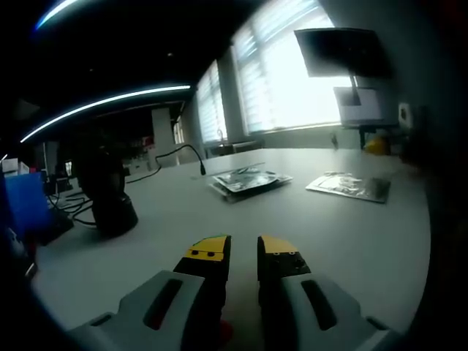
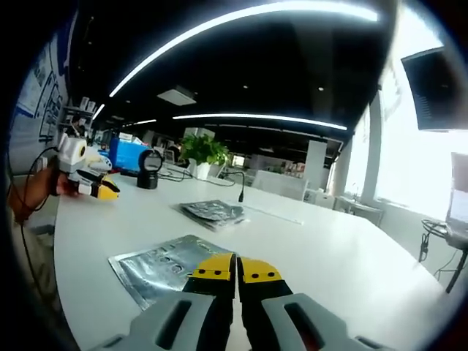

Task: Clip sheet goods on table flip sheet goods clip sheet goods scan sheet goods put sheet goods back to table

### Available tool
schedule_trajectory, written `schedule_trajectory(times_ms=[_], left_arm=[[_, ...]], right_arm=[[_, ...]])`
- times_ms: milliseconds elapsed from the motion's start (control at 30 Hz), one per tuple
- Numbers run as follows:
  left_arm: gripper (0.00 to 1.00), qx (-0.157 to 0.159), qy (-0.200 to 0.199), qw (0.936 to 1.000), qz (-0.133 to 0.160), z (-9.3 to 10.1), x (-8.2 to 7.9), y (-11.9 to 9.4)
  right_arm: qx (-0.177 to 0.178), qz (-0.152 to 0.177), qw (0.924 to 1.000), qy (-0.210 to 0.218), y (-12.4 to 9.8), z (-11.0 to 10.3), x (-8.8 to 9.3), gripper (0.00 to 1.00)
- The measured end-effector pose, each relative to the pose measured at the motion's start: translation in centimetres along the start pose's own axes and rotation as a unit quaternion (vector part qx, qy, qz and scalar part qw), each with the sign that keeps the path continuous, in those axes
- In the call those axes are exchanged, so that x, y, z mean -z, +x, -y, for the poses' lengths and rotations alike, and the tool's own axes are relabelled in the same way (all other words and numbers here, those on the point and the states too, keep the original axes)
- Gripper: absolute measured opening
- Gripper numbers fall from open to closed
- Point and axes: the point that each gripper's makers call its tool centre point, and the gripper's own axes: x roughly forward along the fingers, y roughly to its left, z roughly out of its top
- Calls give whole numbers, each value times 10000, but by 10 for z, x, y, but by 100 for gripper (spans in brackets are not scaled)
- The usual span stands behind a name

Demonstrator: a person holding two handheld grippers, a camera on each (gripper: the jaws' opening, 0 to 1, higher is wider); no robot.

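Observation:
On the white table (image 1: 344, 241) a stack of silvery sheet packets (image 1: 246, 181) lies ahead, with one flat silvery packet (image 1: 349, 186) to its right. My left gripper (image 1: 243, 252) hovers low over the table short of them, its yellow-tipped jaws a little apart and holding nothing. In the right gripper view the flat packet (image 2: 162, 265) lies just left of and under my right gripper (image 2: 237, 272), whose jaws are shut and empty. The stack (image 2: 213, 212) is farther off. A hand (image 2: 35, 191) holds the left gripper (image 2: 96, 187) at the far left.
A black scanner on a stand (image 1: 110, 199) (image 2: 150, 167) is at the table's far side with cables around it. A gooseneck microphone (image 1: 197, 156) (image 2: 240, 187), a blue box (image 2: 129, 153), a plant (image 2: 205, 149) and a wall monitor (image 1: 341, 50) are around.

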Motion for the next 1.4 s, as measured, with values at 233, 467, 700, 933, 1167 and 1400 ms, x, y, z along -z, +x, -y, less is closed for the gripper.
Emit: schedule_trajectory(times_ms=[233,467,700,933,1167,1400], left_arm=[[7,28,22,10000,-15,1,0,0],[7,45,35,10000,-19,2,0,0],[7,54,50,10000,-23,2,0,0],[7,74,44,10000,-16,3,0,1],[7,78,39,10000,-20,4,0,1],[7,90,41,9999,-22,5,-1,1]], right_arm=[[-121,-66,9996,-229,4,-8,-8,3],[-232,-142,9985,-475,11,-13,-15,5],[-341,-281,9973,-578,19,-17,-18,5],[-397,-380,9958,-731,24,-21,-23,6],[-529,-621,9919,-976,33,-17,-21,6],[-709,-943,9843,-1315,44,-12,-13,8]])
